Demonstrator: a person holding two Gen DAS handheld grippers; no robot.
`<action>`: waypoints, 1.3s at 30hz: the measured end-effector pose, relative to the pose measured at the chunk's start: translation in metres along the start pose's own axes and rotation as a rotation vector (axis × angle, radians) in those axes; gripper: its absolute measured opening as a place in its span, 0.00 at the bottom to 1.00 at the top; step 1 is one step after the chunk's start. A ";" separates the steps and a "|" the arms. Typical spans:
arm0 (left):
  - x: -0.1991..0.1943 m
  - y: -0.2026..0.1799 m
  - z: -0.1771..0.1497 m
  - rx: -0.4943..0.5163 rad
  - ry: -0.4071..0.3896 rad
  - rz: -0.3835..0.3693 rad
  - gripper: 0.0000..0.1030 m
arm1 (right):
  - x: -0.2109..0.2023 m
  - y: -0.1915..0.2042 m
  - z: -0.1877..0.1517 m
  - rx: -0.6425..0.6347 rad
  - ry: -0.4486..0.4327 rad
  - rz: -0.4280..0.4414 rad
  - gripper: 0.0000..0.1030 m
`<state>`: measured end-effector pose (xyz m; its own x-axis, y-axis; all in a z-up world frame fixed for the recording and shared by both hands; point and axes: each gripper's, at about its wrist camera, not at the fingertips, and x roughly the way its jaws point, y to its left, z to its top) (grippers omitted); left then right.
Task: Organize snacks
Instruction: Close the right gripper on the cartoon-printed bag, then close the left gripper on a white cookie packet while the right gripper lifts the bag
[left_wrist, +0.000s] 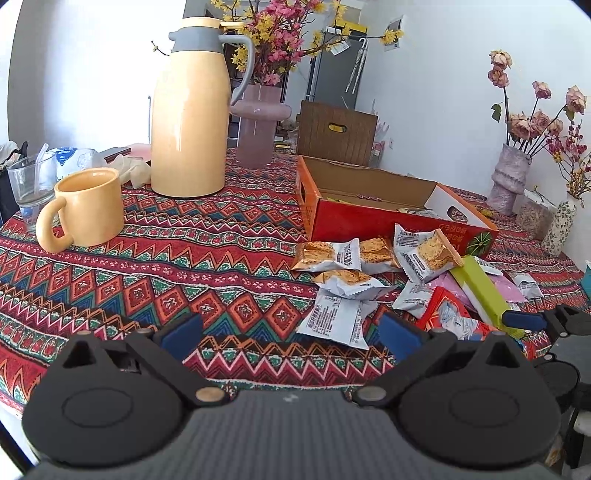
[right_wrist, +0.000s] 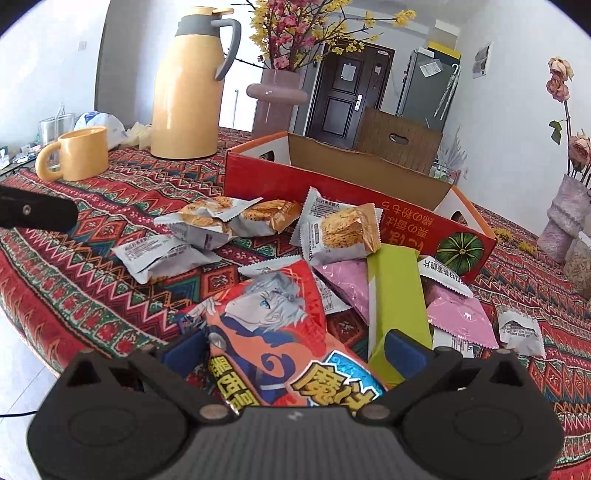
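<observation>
We see the right hand-held gripper wide around the orange snack bag, apparently without contact. Closing risks snagging the green box. The left hand-held gripper is wide, empty.

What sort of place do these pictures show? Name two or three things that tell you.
Most likely a dining table in a lived-in home. A patterned tablecloth carries a thermos jug and mug, flower vases stand about, and a fridge and front door show behind.
</observation>
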<state>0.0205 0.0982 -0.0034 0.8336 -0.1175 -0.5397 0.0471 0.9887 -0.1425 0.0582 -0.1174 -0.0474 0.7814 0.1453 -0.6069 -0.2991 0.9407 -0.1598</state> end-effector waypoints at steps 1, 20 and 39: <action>0.002 -0.001 0.001 0.002 0.002 -0.004 1.00 | 0.000 -0.002 0.000 0.008 -0.004 0.006 0.98; 0.025 -0.019 0.008 0.026 0.037 -0.023 1.00 | 0.001 -0.008 -0.001 -0.082 -0.030 0.058 0.71; 0.027 -0.032 0.012 0.052 0.048 0.006 1.00 | -0.006 -0.021 -0.007 0.009 -0.066 0.133 0.53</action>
<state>0.0482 0.0642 -0.0036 0.8065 -0.1144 -0.5800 0.0714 0.9928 -0.0966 0.0554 -0.1402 -0.0459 0.7694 0.2885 -0.5698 -0.3976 0.9146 -0.0737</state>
